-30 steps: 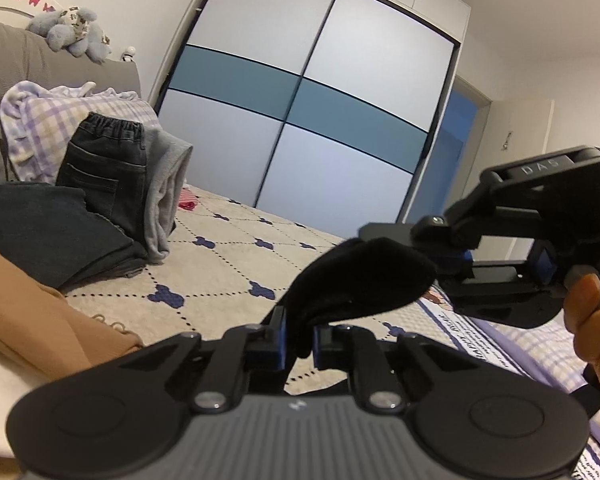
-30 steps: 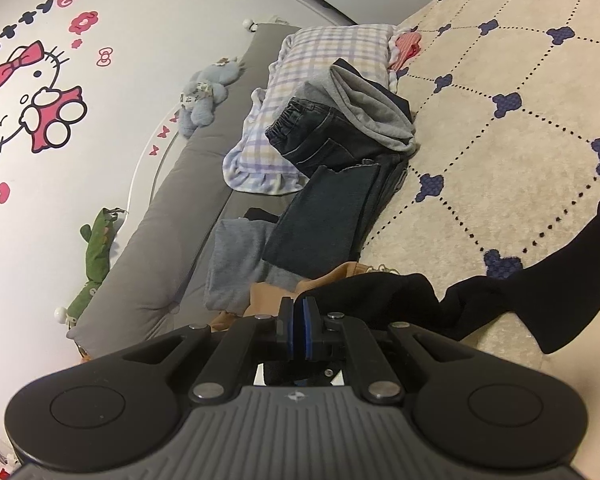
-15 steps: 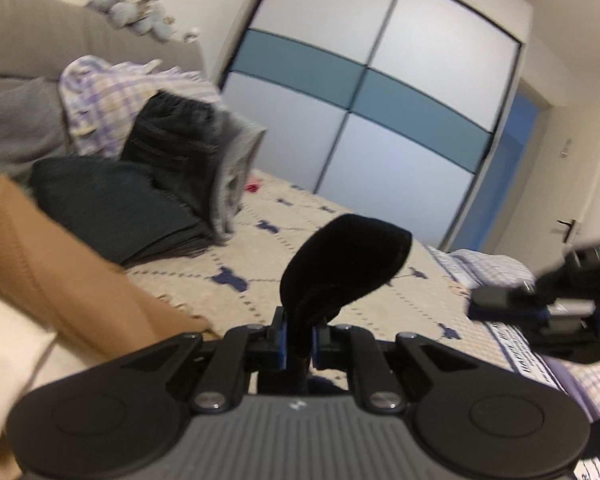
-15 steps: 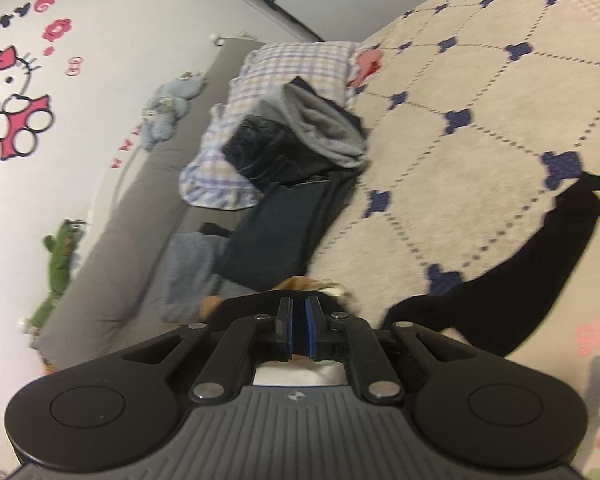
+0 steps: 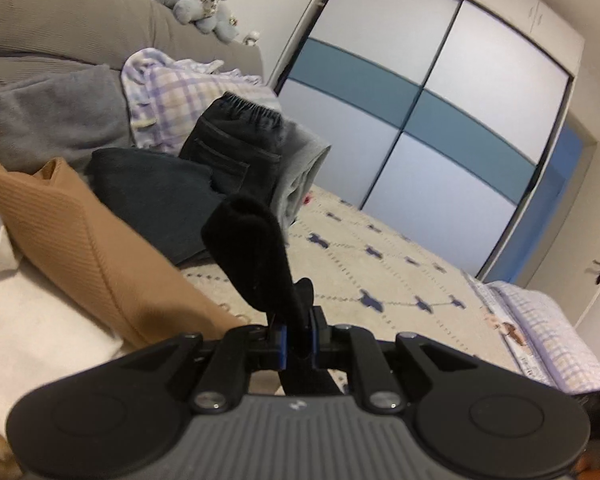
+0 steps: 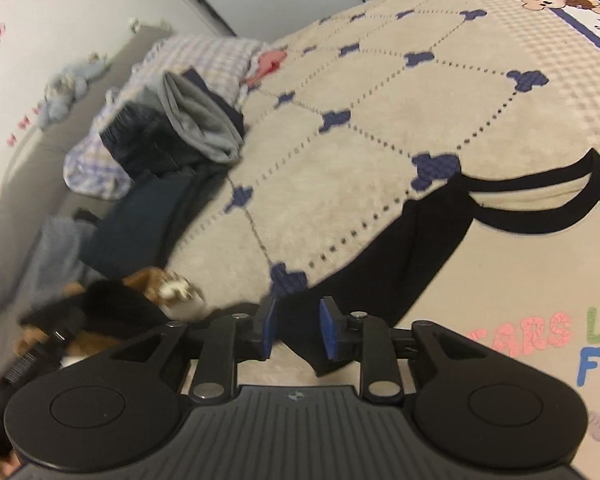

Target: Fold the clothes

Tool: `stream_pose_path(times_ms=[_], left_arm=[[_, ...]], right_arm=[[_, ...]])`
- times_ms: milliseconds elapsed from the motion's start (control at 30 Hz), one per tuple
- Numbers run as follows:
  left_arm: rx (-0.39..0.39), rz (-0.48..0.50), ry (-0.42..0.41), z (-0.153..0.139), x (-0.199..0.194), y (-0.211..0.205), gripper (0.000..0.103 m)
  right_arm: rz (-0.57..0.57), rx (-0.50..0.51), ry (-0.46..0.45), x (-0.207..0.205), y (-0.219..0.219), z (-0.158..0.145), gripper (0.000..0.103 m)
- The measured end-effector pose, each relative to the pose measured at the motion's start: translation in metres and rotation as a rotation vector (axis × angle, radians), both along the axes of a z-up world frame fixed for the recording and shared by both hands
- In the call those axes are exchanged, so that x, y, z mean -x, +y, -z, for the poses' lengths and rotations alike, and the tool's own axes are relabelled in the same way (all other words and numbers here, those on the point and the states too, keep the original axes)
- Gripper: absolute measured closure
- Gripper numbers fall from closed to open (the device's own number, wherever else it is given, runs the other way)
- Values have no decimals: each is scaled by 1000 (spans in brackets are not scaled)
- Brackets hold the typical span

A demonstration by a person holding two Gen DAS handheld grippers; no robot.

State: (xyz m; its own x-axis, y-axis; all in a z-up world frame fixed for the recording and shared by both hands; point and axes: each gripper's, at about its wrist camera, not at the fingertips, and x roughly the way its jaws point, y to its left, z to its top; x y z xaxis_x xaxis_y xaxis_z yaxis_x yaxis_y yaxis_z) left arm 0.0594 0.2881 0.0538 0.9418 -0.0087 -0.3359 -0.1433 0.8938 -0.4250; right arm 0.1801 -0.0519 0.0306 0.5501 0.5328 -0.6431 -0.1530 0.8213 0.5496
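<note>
- Bedroom setting: a bed (image 6: 380, 128) with a beige quilted cover carries everything; a grey headboard with a plush toy (image 5: 198, 4) on top stands at its head edge, and a sliding wardrobe (image 5: 420, 120) fills the far wall.
- Head edge of the bed, left to right in the left wrist view: a grey garment (image 5: 56, 120), a checked pillow (image 5: 180, 92), dark jeans (image 5: 236, 152) with a grey folded piece (image 5: 304, 168) against them. A tan ribbed garment (image 5: 80, 240) lies nearer, over white fabric.
- Left gripper (image 5: 298, 344): clamped narrow on a fold of the black garment (image 5: 252, 256), which stands up as a bunched loop above the fingers. This end is lifted clear of the cover.
- Black garment in the right wrist view (image 6: 400, 264): it runs as a long band across the near part of the bed, from the lower left towards the right edge, where thin straps or a neckline loop out flat.
- Right gripper (image 6: 296, 332): jaws parted to a moderate width, with black cloth lying between and just beyond them; no grip is made, as far as can be judged.
- Judgement: the right gripper is the nearer to the flat-lying end. The garment's long axis runs away from it to the right, so the coming move likely calls for a pinch on that band while the left holds its end.
</note>
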Motion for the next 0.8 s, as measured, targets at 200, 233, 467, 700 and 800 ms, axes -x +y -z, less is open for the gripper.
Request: stream_pose_path(times_ms=[200, 233, 467, 700, 800], left_arm=[[3, 105, -61, -4, 2, -5, 92], [1, 124, -72, -5, 2, -7, 92], [1, 250, -131, -12, 7, -13, 92], [-15, 380, -122, -16, 6, -15, 92], [-4, 419, -109, -15, 5, -14, 92]], right_arm=[[-72, -35, 14, -3, 21, 6, 73], [-92, -49, 0, -4, 26, 1, 73], [-264, -11, -146, -2, 66, -33, 57], [-424, 94, -271, 9, 90, -37, 52], [-489, 93, -312, 11, 94, -39, 51]])
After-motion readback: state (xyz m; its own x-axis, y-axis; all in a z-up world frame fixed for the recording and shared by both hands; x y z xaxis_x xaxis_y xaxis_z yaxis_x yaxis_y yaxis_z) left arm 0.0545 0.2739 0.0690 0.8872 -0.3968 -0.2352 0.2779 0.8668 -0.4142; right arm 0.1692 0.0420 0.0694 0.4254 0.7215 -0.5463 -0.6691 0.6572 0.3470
